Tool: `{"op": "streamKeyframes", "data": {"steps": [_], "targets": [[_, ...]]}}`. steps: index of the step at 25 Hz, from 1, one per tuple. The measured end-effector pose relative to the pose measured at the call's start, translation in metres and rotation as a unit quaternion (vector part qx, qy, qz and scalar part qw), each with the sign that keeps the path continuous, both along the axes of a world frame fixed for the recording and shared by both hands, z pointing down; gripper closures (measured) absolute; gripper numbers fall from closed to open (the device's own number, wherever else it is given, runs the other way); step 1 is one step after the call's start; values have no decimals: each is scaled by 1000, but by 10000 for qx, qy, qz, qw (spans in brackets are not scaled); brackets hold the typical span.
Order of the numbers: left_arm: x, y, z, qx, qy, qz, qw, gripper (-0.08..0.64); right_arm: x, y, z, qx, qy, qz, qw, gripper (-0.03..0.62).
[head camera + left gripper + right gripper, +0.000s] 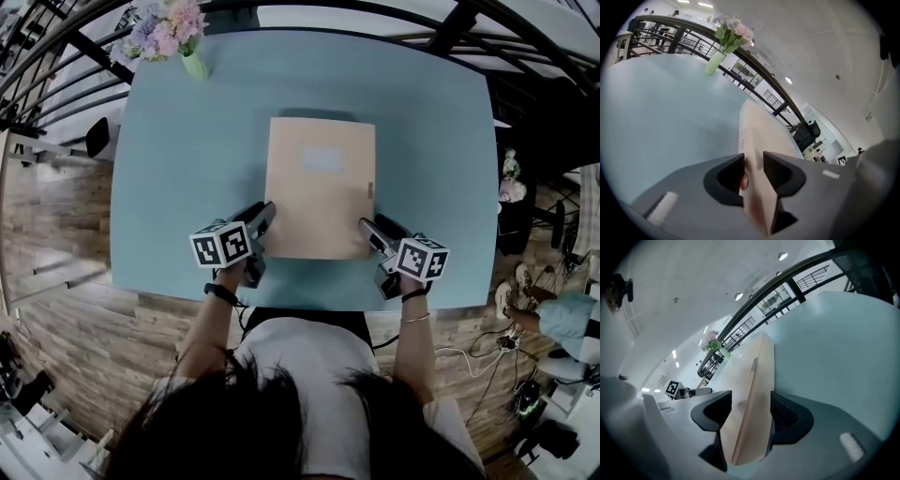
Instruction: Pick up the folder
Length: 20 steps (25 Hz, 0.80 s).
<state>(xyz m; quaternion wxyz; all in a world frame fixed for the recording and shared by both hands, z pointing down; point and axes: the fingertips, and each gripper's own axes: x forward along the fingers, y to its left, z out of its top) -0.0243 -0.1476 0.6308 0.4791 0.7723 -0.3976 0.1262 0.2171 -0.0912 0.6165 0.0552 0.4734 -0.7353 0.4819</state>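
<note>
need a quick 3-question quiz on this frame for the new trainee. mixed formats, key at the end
1. Multiple choice: what stands at the far left corner of the table?
A) a vase of flowers
B) a mug
C) a laptop

2. True or false: the left gripper and the right gripper are at the far edge of the folder, away from the person.

3. Fill in: in each gripper view, the edge of the ____ runs between the jaws.

Key:
1. A
2. False: they are at its two near corners, one at each.
3. folder
</note>
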Motion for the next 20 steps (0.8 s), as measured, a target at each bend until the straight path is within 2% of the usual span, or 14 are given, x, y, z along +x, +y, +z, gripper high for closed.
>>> {"op": "streamKeyframes", "data": {"steps": [5, 8, 14, 20], "targets": [[-1, 1, 2, 27, 62, 12, 10000, 379, -1, -1, 10, -196, -250, -103, 9994, 341], [-3, 1, 1, 15, 124, -13, 9999, 379, -5, -1, 12, -344, -627, -170, 9973, 331], [-6, 4, 4, -89, 279, -63, 9996, 379, -18, -1, 17, -689, -1333, -387, 9879, 304], [-5, 4, 3, -150, 539, -150, 9983, 377, -15, -3, 14, -818, -1951, -357, 9767, 304]]}}
